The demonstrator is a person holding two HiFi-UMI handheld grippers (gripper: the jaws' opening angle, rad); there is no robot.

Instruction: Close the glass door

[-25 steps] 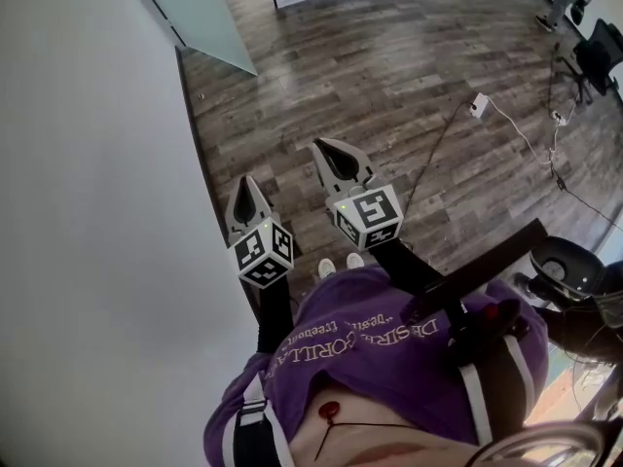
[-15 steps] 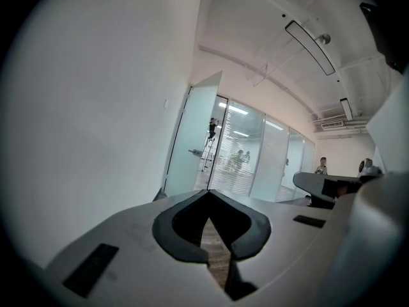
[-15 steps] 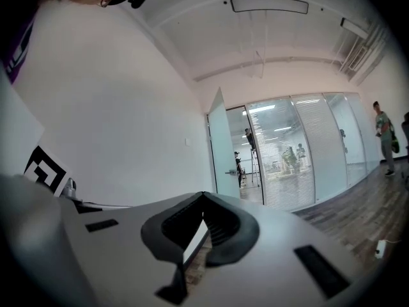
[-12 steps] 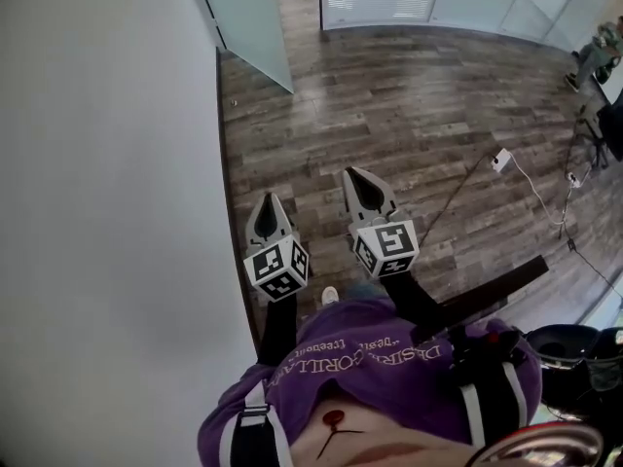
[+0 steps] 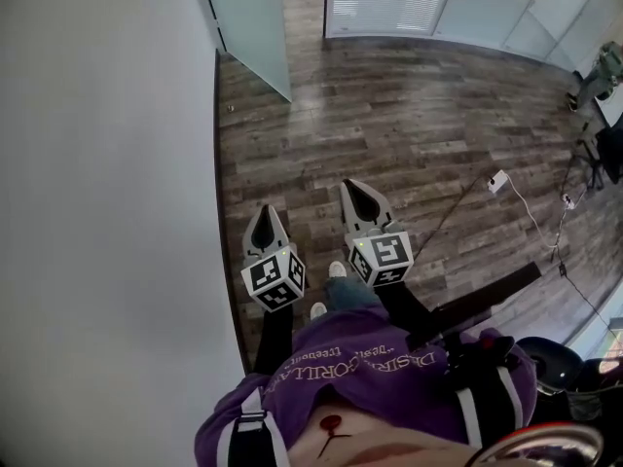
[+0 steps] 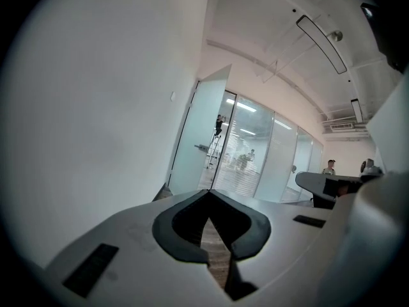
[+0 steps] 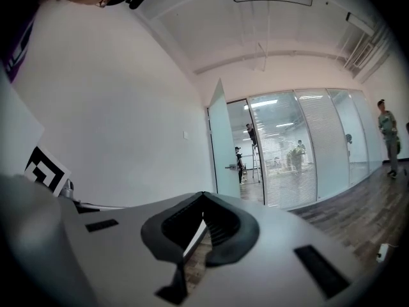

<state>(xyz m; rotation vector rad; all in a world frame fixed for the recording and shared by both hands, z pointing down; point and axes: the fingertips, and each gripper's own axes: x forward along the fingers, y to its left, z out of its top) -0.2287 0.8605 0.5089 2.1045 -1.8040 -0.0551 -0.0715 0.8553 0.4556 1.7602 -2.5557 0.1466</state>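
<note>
Left gripper [image 5: 265, 211] and right gripper [image 5: 353, 187] both clenched empty, side by side above wood-plank floor [image 5: 419, 115], frosted glass door [image 5: 255, 27] ajar at 11 o'clock, white wall [image 5: 97, 212] at 9 o'clock.

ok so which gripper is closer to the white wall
Left. The left gripper hangs close beside the white wall, near its base line; the right gripper is farther out over the wood floor, beyond the left one.

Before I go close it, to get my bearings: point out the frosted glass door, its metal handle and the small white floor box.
Frosted glass door [image 5: 255, 27]: head view, middle of pane.
Metal handle [image 7: 231, 166]: right gripper view, the lever.
Small white box [image 5: 497, 182]: head view, its top.
</note>
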